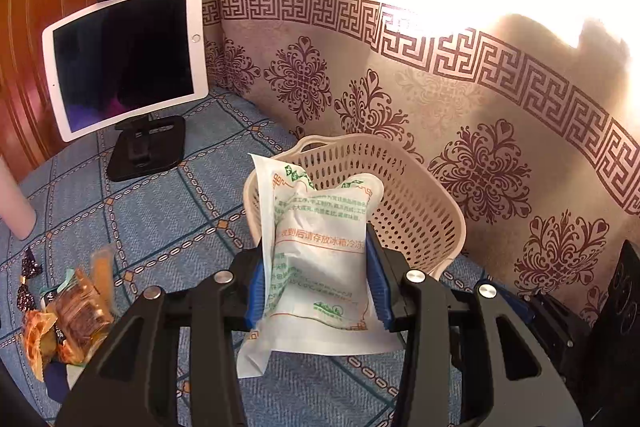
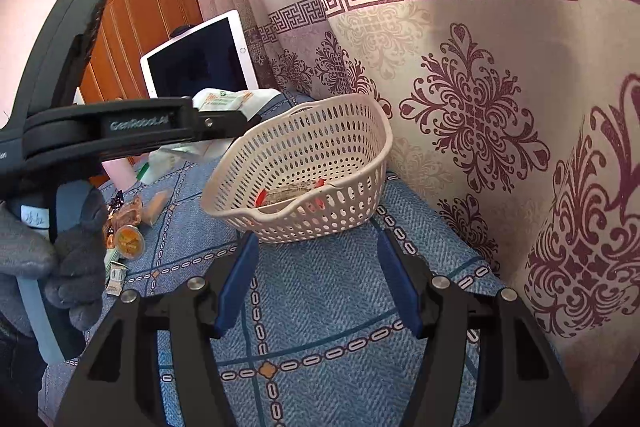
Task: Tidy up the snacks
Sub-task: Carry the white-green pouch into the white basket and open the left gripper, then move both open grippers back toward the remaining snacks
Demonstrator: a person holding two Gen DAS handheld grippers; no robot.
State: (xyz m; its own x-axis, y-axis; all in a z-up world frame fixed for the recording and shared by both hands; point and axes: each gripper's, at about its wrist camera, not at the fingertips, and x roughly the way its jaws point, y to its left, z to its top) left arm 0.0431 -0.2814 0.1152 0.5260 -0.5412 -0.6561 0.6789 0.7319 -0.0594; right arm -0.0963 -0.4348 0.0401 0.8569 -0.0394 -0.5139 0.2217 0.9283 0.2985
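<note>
My left gripper is shut on a white snack packet with green and orange print and holds it above the table, just in front of the cream perforated basket. In the right wrist view the left gripper carries the white packet near the basket's left rim. A packet with red ends lies inside the basket. My right gripper is open and empty, just in front of the basket. Loose snacks lie at the left on the blue cloth.
A white tablet on a black stand stands at the back left. A patterned curtain hangs right behind the basket. A pink cylinder stands at the far left. More snacks lie left of the basket.
</note>
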